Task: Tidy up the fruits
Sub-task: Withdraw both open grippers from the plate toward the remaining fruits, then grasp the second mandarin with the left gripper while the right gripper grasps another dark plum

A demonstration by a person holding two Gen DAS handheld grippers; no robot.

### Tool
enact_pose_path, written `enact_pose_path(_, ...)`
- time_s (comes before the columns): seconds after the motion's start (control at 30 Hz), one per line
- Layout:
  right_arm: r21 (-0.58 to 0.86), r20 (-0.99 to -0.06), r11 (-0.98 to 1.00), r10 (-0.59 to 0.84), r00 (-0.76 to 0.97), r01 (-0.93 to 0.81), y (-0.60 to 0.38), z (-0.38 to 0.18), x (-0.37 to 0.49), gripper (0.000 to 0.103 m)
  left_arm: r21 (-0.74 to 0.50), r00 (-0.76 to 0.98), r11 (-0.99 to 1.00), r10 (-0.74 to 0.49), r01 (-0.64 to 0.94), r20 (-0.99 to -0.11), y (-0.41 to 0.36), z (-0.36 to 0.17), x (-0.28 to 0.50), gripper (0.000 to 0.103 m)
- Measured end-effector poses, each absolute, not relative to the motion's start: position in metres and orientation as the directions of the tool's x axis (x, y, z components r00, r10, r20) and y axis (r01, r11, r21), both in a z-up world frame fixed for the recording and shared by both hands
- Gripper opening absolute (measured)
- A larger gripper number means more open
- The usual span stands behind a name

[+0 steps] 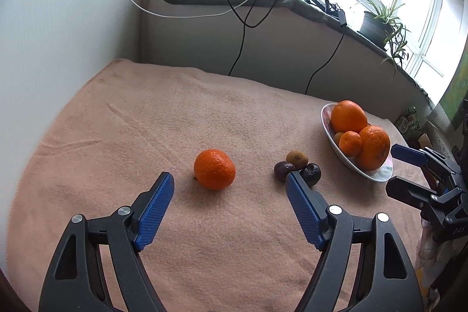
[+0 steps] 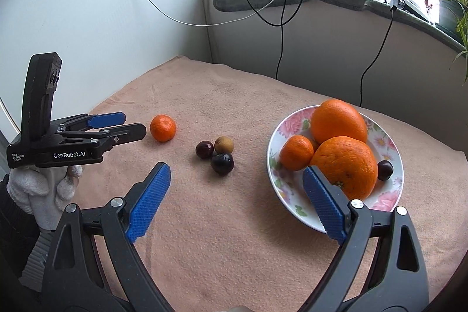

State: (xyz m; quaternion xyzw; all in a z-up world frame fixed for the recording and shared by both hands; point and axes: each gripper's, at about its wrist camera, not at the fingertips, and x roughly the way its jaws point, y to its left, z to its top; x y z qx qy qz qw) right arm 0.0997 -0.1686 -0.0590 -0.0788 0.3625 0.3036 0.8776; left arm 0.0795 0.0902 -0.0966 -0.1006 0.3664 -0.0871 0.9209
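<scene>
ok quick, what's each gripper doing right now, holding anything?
Left gripper: open, empty, loose mandarin just beyond its fingertips.
Right gripper: open, empty, right finger over the floral plate.

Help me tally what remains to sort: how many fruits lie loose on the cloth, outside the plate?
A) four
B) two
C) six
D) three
A: one mandarin plus a cluster of three small fruits lie on the cloth, outside the plate.

Home balcony room, windowsill (image 1: 263,2), potted plant (image 1: 377,22)
</scene>
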Motion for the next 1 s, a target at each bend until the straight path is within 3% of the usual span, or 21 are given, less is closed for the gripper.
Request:
enact_pose_path(0.17,0.098,-0.713,0.785,0.484,0.507,-0.612,-0.15,-0.073,0.104,0.076,-0.267,0.705,0.96,-0.248,0.086,-0.665,0.094,-0.103,0.084,0.071)
enact_pose_path(0.3,0.113,-0.737,0.786,0.476,0.479,-0.608,-0.14,-0.085,0.11,0.057,-0.289,0.695,0.953,-0.267,0.089,-0.667,0.097,-0.108,0.088,0.063)
enact_pose_path(0.47,0.124,-0.756,0.793,0.465,0.46,-0.596,-0.132,-0.097,0.118,0.047,-0.301,0.685,0.95,-0.278,0.089,-0.674,0.101,-0.113,0.091,0.055)
enact_pose_path(0.67,0.104,-0.771,0.801,0.439,0.461,-0.589,-0.124,-0.105,0.125,0.044,-0.307,0.68,0.947,-0.286,0.095,-0.675,0.104,-0.114,0.095,0.047)
enact_pose_path(1.0,0.071,-0.788,0.813,0.401,0.467,-0.579,-0.114,-0.113,0.138,0.04,-0.307,0.668,0.946,-0.294,0.102,-0.684,0.103,-0.119,0.101,0.044)
